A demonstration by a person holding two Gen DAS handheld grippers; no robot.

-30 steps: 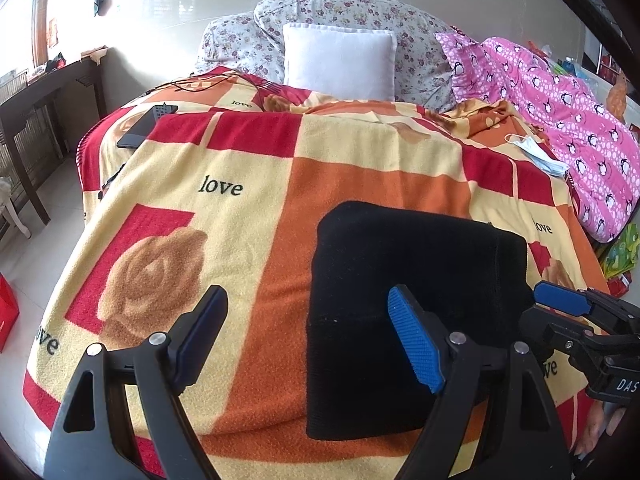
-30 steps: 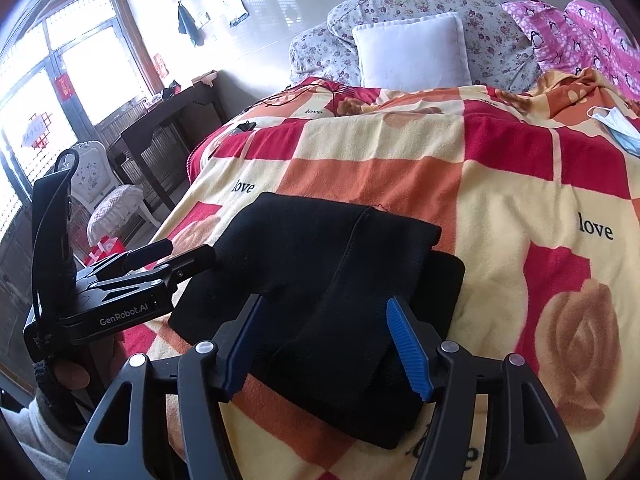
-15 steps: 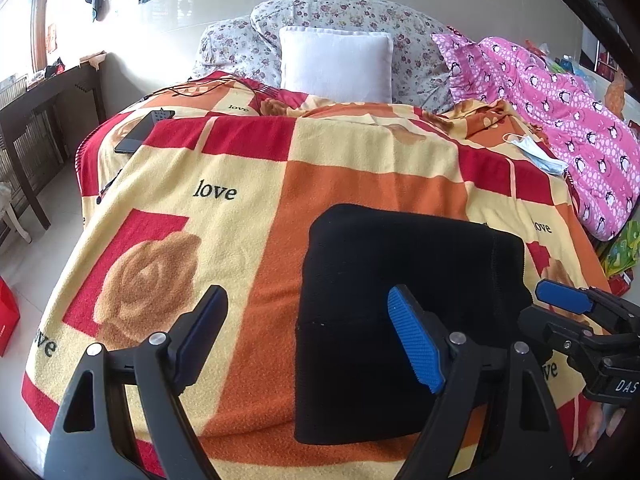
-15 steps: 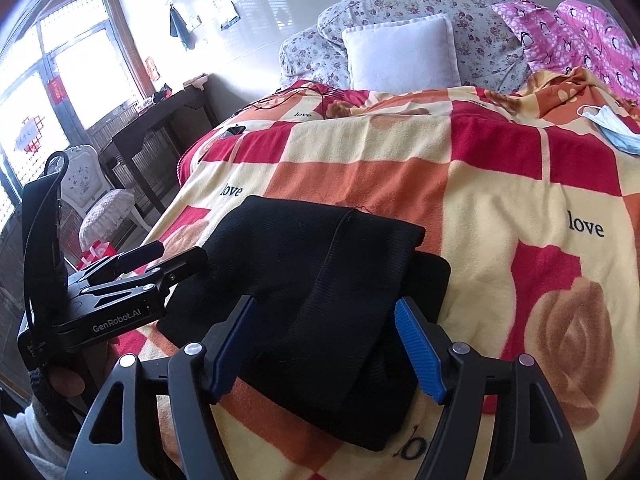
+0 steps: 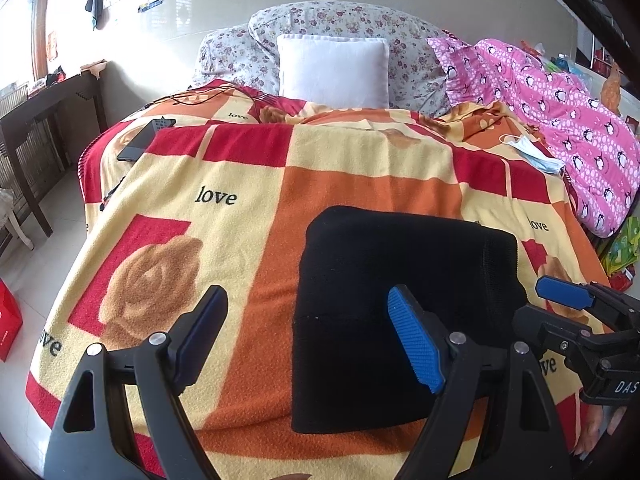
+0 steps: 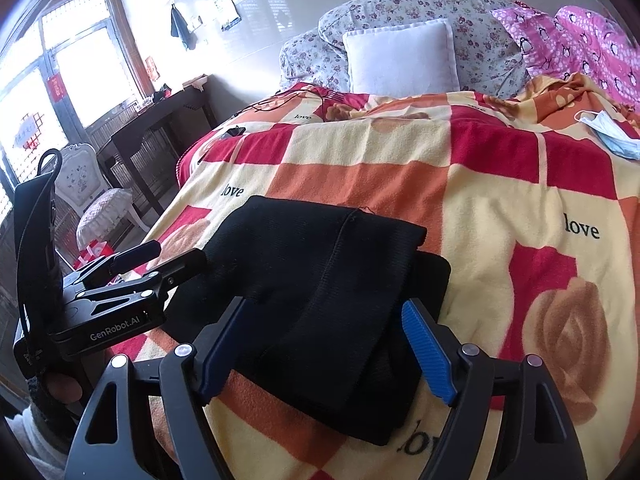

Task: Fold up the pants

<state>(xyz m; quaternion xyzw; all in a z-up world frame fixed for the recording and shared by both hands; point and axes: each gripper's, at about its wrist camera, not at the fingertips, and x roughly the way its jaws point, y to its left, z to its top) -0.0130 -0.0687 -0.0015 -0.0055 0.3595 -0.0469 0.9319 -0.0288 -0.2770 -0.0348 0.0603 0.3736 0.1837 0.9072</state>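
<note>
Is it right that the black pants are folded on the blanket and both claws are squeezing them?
Not quite. The black pants do lie folded on the blanket, but the left claw and right claw are both open, holding nothing, as each wrist view shows.

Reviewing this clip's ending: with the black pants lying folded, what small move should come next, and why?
Probably draw both grippers back. The black pants lie as a compact folded stack on the blanket; the left gripper and right gripper are open and hold nothing.

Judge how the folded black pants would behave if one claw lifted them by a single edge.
The black pants are soft knit stacked in loose layers, so they would probably droop and unfold. The plush blanket likely grips them, so pushing might bunch rather than slide them.
</note>
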